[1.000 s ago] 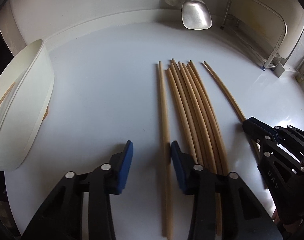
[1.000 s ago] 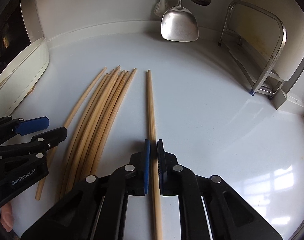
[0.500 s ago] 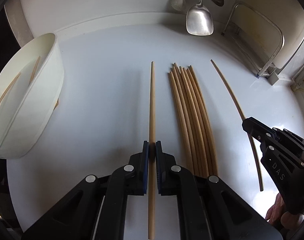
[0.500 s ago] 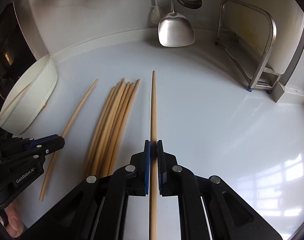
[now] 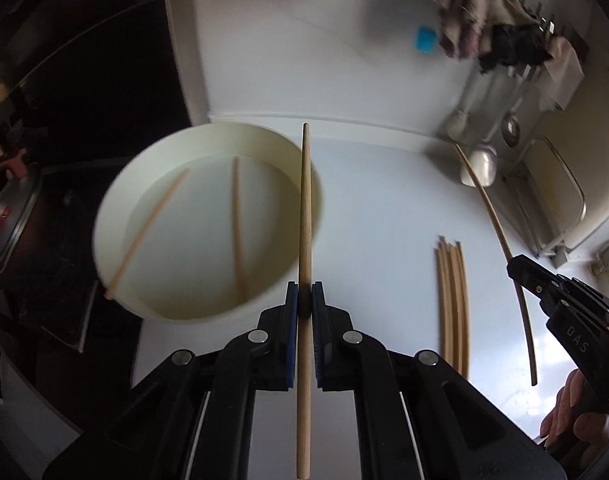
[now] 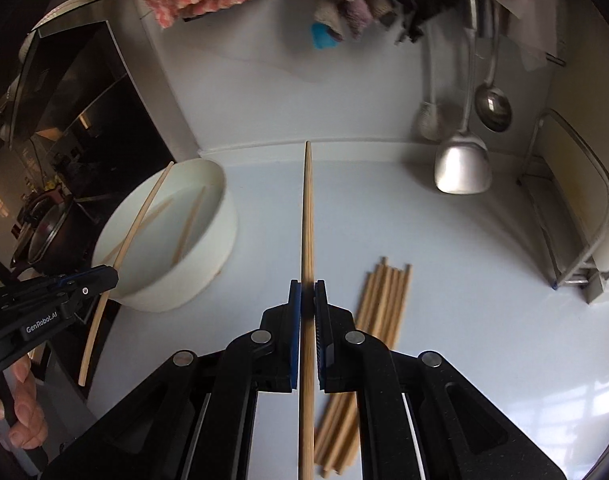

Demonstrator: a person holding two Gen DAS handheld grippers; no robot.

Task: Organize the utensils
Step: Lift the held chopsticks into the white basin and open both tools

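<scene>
Your left gripper (image 5: 303, 306) is clenched on 1 chopstick (image 5: 305, 240) over the white bowl (image 5: 116, 200) – your right gripper (image 6: 308, 300) grips another chopstick (image 6: 307, 232) above the bench (image 6: 444, 248), beside the bundle (image 6: 384, 300).

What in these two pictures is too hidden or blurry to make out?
- Left view: the bowl and the two chopsticks in it are motion-blurred.
- Right view: the near ends of the chopstick pile hide behind the right gripper.
- Both views: each held chopstick runs past the bottom edge.
</scene>
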